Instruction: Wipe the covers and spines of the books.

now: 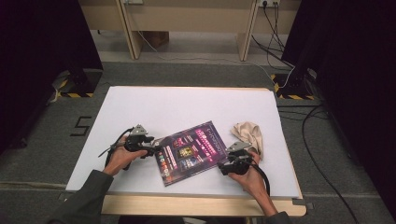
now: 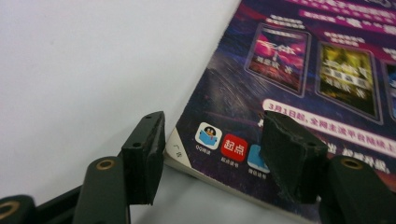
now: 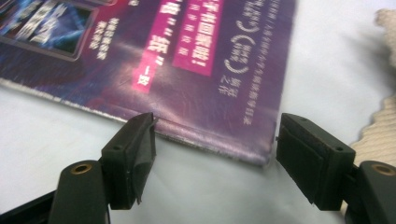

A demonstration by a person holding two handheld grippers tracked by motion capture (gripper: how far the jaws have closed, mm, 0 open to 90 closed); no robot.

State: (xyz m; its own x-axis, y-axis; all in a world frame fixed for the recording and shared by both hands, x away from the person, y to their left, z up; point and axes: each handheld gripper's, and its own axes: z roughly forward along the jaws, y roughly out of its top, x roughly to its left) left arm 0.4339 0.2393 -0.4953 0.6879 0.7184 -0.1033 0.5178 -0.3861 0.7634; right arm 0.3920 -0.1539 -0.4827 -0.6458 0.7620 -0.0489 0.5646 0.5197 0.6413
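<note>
High view is showing the glossy purple magazine [image 1: 191,151] lying flat on the white table [image 1: 154,107], unlifted. Left gripper [image 1: 150,145] and right gripper [image 1: 225,164] are bracketing opposite corners, jaws parted, gripping nothing; grasping is remaining.

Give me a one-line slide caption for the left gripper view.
Left gripper with open jaws straddling the corner of a purple magazine on the white table.
</note>
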